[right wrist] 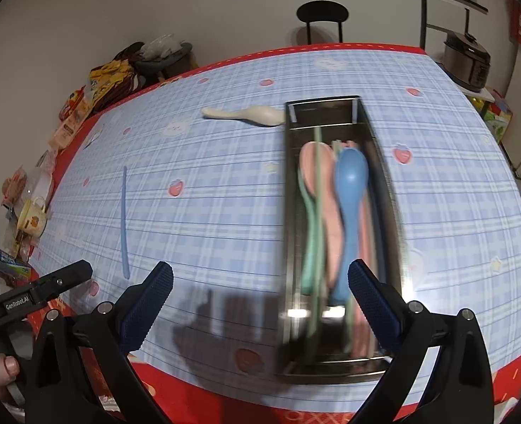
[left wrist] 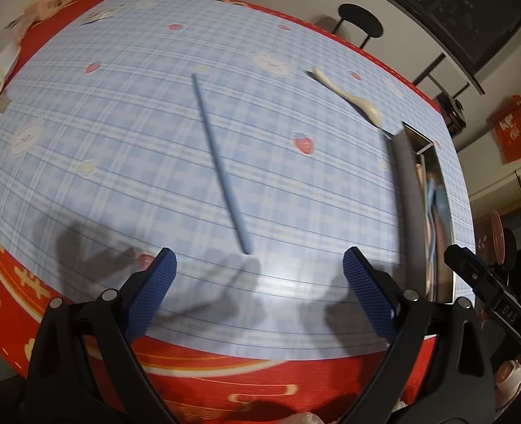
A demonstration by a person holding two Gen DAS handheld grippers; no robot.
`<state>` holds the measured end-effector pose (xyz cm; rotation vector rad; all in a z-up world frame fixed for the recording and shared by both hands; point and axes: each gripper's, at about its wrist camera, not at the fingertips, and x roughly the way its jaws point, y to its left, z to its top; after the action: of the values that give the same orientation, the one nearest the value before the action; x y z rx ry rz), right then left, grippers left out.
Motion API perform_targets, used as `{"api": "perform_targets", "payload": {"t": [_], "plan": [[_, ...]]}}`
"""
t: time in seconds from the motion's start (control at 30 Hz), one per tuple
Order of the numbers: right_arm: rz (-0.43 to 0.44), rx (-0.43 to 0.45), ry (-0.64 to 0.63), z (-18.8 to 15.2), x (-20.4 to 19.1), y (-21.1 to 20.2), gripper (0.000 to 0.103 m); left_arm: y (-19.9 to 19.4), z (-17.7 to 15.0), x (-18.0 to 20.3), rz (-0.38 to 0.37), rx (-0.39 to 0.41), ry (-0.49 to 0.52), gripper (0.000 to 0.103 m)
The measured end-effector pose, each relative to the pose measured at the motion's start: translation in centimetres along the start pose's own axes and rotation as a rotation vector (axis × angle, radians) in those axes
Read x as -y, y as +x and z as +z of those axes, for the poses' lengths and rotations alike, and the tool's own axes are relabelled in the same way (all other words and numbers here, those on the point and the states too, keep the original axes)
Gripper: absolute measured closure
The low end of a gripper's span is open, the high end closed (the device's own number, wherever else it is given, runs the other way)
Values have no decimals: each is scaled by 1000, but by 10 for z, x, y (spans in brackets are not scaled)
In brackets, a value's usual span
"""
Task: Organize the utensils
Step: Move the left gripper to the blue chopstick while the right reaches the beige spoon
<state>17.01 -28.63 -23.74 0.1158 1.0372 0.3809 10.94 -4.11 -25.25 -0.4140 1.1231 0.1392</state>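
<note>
A light blue chopstick [left wrist: 221,166] lies alone on the blue checked tablecloth, its near end just ahead of my left gripper [left wrist: 258,272], which stands open and empty. A cream spoon [left wrist: 348,93] rests further off, next to the far end of the steel tray [left wrist: 407,176]. In the right wrist view the steel tray [right wrist: 384,162] holds a blue spoon [right wrist: 348,208], a pink spoon [right wrist: 322,190] and green utensils [right wrist: 311,233]. My right gripper [right wrist: 260,289] hovers open at the tray's near left side, holding nothing. The blue chopstick [right wrist: 124,222] and cream spoon [right wrist: 249,115] show on the cloth.
A cream mug [right wrist: 34,217] and snack packets [right wrist: 108,81] crowd the table's left edge. A black stool [right wrist: 322,17] stands behind the table, a cooker [right wrist: 467,62] at the far right. Red cloth borders the table edge [left wrist: 225,371]. The other gripper [right wrist: 37,295] shows at the left.
</note>
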Motion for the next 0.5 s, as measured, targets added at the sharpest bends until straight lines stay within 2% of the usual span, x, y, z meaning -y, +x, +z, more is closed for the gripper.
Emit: {"api": "perform_targets", "payload": {"t": [0.2, 0.33, 0.5], "plan": [[9, -30, -22, -2, -21, 11, 6, 9, 8, -26, -21, -37, -42, 10], [29, -65, 12, -4, -24, 21, 6, 15, 13, -31, -27, -49, -27, 13], [-31, -105, -18, -2, -30, 30, 6, 29, 20, -27, -36, -76, 8, 21]]}}
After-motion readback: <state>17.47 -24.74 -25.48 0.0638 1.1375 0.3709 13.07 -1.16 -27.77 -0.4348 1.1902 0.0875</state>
